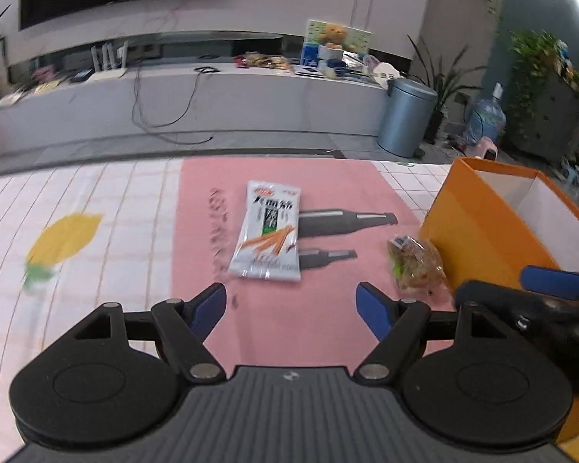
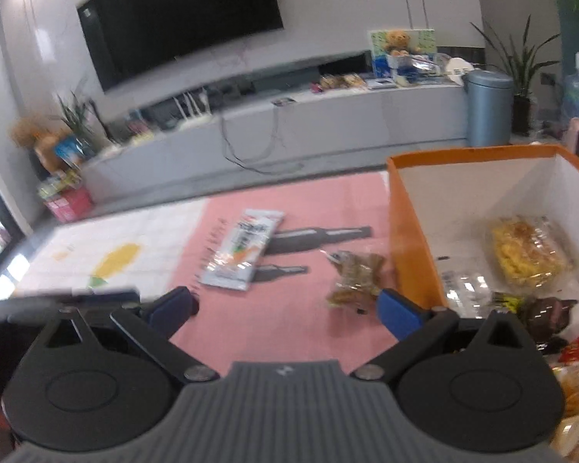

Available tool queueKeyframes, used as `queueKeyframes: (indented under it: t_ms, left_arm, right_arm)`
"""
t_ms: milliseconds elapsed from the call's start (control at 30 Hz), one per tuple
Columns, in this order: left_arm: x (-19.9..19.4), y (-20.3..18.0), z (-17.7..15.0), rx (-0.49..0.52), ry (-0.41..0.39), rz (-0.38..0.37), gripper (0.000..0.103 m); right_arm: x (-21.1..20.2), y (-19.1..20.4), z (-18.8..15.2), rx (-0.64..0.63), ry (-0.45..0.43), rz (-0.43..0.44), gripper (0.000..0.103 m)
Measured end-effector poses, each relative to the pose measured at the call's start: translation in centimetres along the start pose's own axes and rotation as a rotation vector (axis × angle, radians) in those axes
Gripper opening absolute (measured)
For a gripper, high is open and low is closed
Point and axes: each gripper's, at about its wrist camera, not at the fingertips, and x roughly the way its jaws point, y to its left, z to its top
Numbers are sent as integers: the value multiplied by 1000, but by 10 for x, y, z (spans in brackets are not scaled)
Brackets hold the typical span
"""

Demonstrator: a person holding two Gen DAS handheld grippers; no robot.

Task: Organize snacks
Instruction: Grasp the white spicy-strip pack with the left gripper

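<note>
We start with the counter (image 1: 96, 200) under its pink and white tiled cloth, and at our two o'clock stands the open orange cardboard box with a white inside (image 2: 413, 231), already holding several wrapped snacks. Two packets lie outside it on the pink panel. The long white foil packet printed with orange sticks (image 1: 268, 231) sits at twelve o'clock from our left gripper (image 1: 290, 303), ahead of the fingertips and not between them, its long axis running nearly straight away from us, so the jaws would meet it across its narrow width. The small clear bag of brown snacks (image 2: 353, 277) lies just beside the box's orange wall, at one o'clock from our right gripper (image 2: 285, 305), close to that gripper's right fingertip and apart from the white packet. Both grippers stand wide apart and carry nothing. We judge the left hand nearer the white packet and the right hand nearer the brown bag, so each has its own target, and both packets would travel toward three o'clock to reach the box.
</note>
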Motion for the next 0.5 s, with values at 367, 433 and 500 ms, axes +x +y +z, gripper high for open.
queueKeyframes:
  t_ms: [367, 433, 500]
  left_arm:
    - [93, 4, 30, 5, 91, 35, 90]
    - [107, 5, 33, -6, 117, 73, 90]
    - [115, 5, 34, -17, 116, 99, 93]
  right_arm:
    - [4, -11, 7, 37, -23, 19, 100]
    - [5, -10, 8, 33, -24, 12, 100]
    - [10, -4, 9, -2, -13, -16, 100]
